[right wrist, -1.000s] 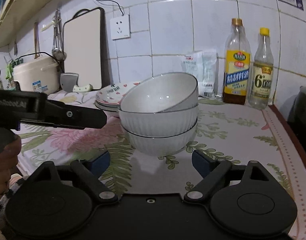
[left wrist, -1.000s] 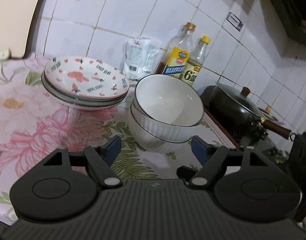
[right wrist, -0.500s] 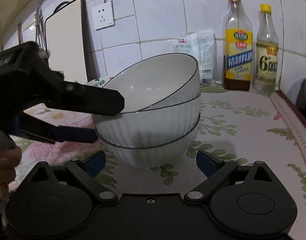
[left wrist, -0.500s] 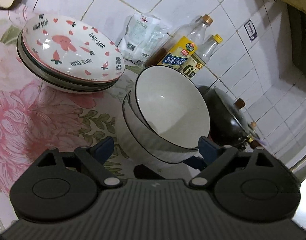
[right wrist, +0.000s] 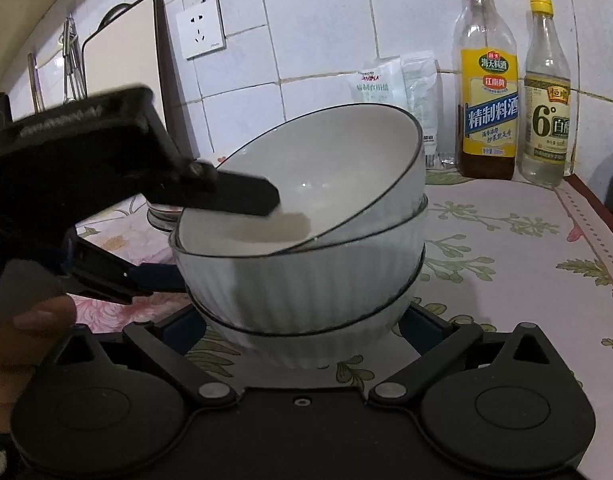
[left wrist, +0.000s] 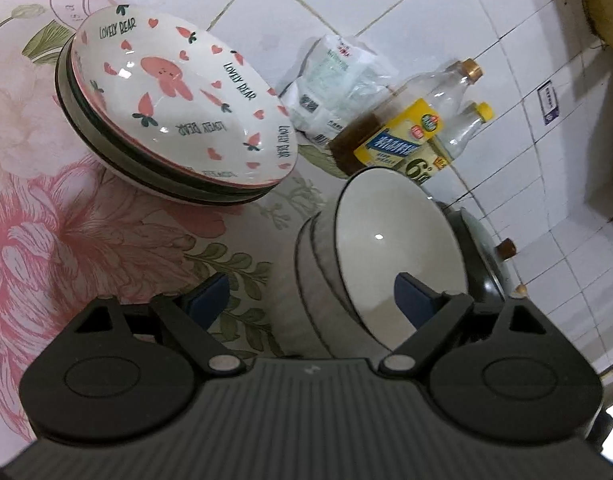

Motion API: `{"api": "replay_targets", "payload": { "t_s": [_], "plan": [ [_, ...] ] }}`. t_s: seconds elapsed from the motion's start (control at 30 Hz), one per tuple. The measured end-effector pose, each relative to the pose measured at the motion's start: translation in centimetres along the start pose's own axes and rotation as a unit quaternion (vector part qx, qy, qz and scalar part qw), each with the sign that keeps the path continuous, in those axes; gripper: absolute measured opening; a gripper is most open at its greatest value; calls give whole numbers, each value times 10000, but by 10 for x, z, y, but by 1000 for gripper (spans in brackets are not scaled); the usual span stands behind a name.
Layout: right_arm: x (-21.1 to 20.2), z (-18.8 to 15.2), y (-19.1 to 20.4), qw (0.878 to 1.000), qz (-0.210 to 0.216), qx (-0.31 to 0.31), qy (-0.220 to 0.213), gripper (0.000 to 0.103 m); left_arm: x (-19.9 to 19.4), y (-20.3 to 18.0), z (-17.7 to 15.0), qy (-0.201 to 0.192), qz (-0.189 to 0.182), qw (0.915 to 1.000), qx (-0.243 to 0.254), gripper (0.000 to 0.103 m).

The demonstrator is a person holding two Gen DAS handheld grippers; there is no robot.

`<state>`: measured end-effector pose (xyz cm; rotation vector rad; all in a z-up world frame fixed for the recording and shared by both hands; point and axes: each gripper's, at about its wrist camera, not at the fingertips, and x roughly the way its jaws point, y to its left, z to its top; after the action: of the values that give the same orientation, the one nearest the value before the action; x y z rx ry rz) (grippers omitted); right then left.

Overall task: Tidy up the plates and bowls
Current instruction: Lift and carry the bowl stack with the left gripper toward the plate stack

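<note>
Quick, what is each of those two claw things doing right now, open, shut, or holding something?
Left gripper: open, jaws just narrowing, straddling the rim of the tilted top bowl.
Right gripper: open, jaws just widening, either side of the bottom bowl.

The wall (right wrist: 318, 24) is faced with glossy white square tiles set in grey grout. A white socket plate (right wrist: 201, 29) is mounted on it, with a thin black cable run upward from its top. A pale rectangular board with a dark edge (right wrist: 122, 68) is stood against the tiles, and metal utensils (right wrist: 72, 68) are hung beside it. The counter is covered by a floral plastic cloth (left wrist: 46, 216) printed with pink blooms and green leaves. A small blue-and-white sticker (left wrist: 549, 102) is fixed to a tile. Dim, uneven lighting is noted; glare is reflected off the tiles.
</note>
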<state>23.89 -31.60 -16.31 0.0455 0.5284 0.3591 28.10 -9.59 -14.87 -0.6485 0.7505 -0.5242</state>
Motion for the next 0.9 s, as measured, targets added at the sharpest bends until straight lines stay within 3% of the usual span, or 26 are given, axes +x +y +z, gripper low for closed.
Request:
{"api": "replay_targets", "payload": {
  "t_s": [0.03, 0.13, 0.5, 0.6, 0.9],
  "plan": [
    [1, 0, 0, 10000, -5, -5, 4, 103, 1, 1, 0, 44, 49, 10000, -5, 64],
    [1, -2, 2, 10000, -38, -72, -28, 103, 3, 4, -4, 114, 33, 9999, -3, 59],
    [4, -4, 1, 9999, 28, -124, -66, 103, 11, 10, -5, -74, 64, 9999, -136, 58],
    [2, -7, 1, 9999, 16, -109, -133, 102, 13, 9, -7, 82, -195, 9996, -193, 46],
    [-9, -13, 1, 9995, 191, -120, -215, 102, -1, -8, -18, 103, 63, 9996, 271, 46]
  ]
}}
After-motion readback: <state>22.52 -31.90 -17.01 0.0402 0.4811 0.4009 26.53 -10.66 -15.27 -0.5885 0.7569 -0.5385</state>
